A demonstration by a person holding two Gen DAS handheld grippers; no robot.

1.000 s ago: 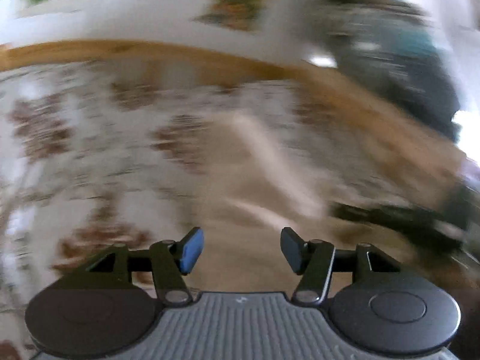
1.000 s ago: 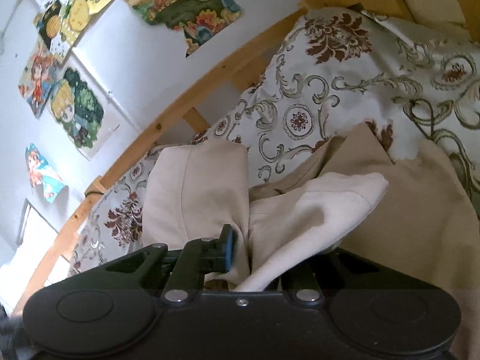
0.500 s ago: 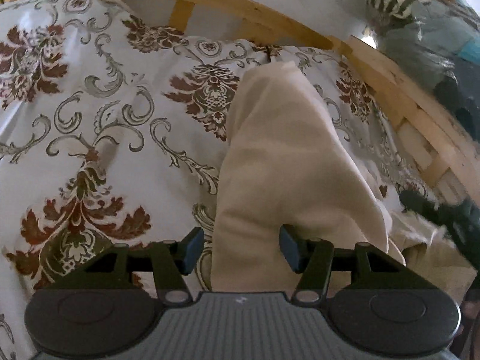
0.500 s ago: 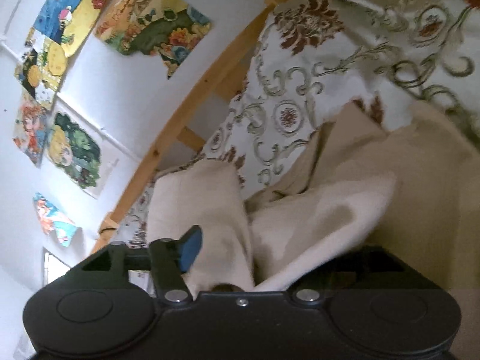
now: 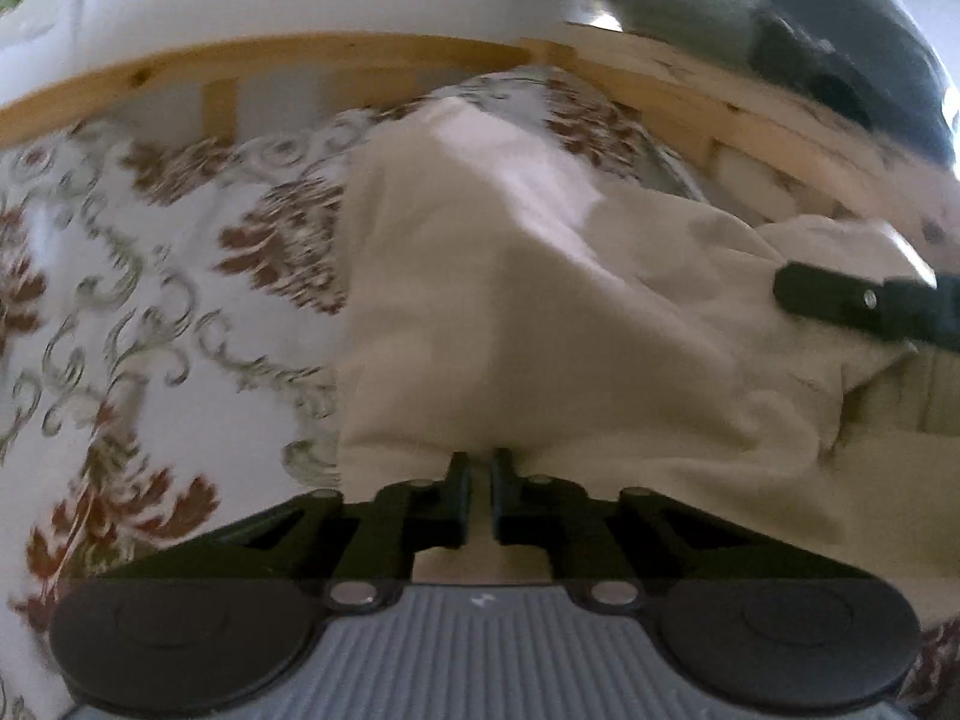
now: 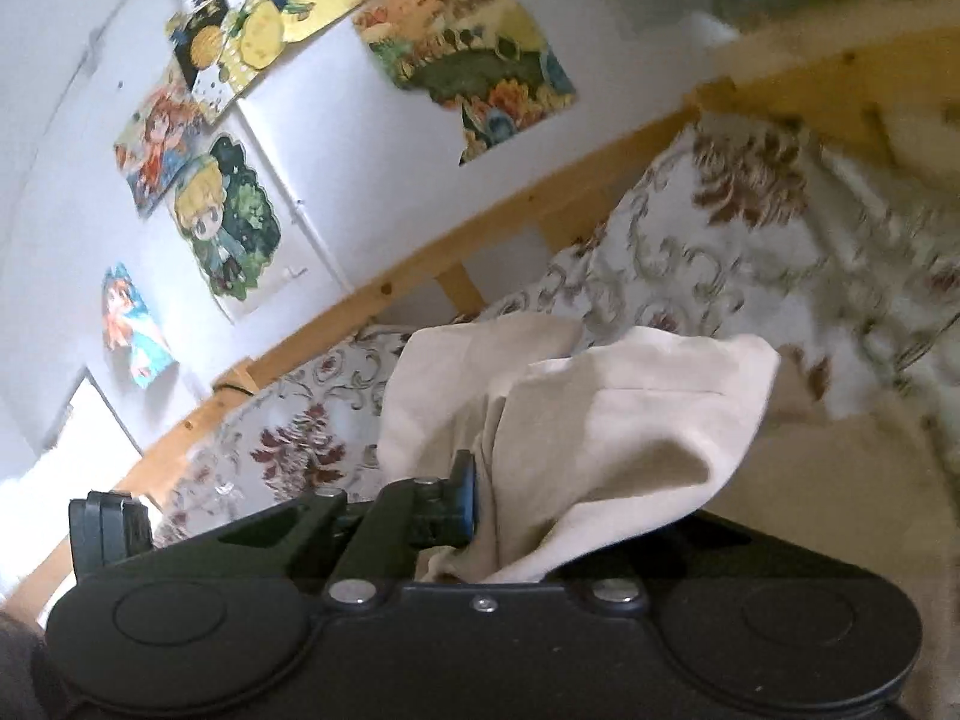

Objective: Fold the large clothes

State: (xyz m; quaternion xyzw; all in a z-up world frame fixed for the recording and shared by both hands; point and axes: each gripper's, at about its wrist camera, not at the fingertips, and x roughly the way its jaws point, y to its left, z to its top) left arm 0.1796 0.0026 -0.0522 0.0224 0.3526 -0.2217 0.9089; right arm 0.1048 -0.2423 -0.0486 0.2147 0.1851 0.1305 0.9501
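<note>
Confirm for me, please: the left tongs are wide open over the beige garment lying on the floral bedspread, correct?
Not quite. The left tongs are shut on the beige garment, pinching its near edge, as the left wrist view shows. The garment does lie on the floral bedspread.

The left hand-held gripper (image 5: 477, 468) has its two fingers drawn almost together, only a narrow slit between them, pinching the near edge of the cream garment (image 5: 480, 300). The right hand-held gripper (image 6: 480, 498) is tilted and nipped on a fold of the same garment; its left finger (image 6: 462, 495) shows, while the other is hidden under cloth. In the left wrist view, part of the right one shows at the right edge.
</note>
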